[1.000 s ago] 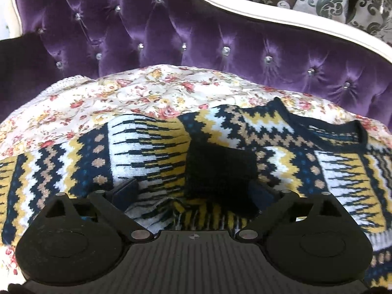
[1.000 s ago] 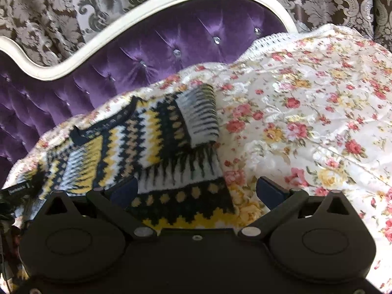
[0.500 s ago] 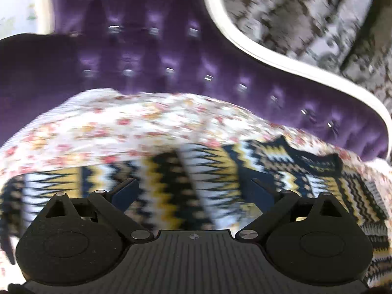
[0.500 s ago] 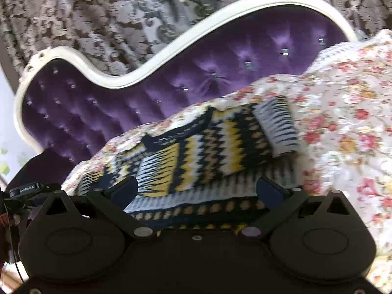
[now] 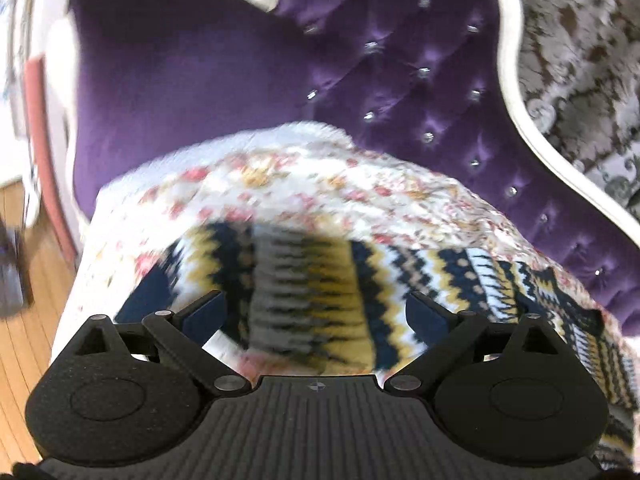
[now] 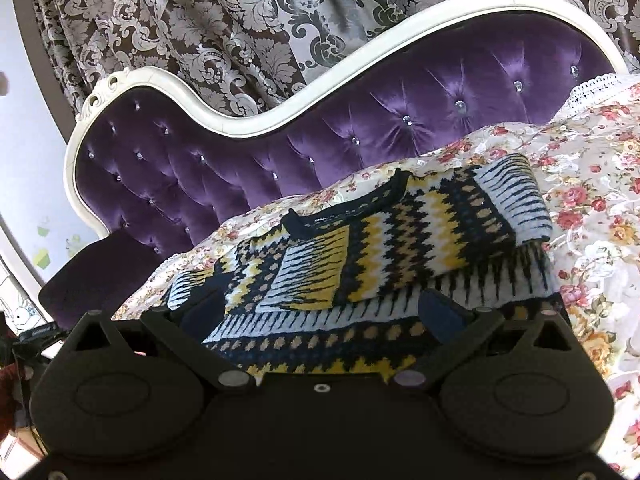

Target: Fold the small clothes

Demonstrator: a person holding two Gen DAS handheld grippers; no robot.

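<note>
Left claw (image 5: 316, 312): since 1 s ago, when a dark fold of knit sat between my fingers, it has let go and swung out toward the free end of the sleeve; jaws now spread wide, nothing between them, view motion-blurred. Right claw (image 6: 320, 314): has also slid leftward along the hem over the same 1 s; jaws wide apart, empty, hovering just over the bottom band. The navy, yellow and white zigzag-knit sweater (image 6: 384, 256) lies flat on the floral-print cotton bedspread (image 6: 592, 184), in front of the purple tufted velvet headboard with white frame (image 6: 320, 132). In the right wrist view 1 sleeve is already folded across the chest; in the left wrist view the other sleeve (image 5: 328, 292) lies stretched out toward the bed edge. My reading: 1 sleeve fold done, the 2nd pending, and the left claw is repositioning to pick it up. Orientation: neckline (image 6: 352, 208) points to the headboard, hem toward me; body's long axis runs hem-to-collar, the unfolded sleeve crosswise to it.
</note>
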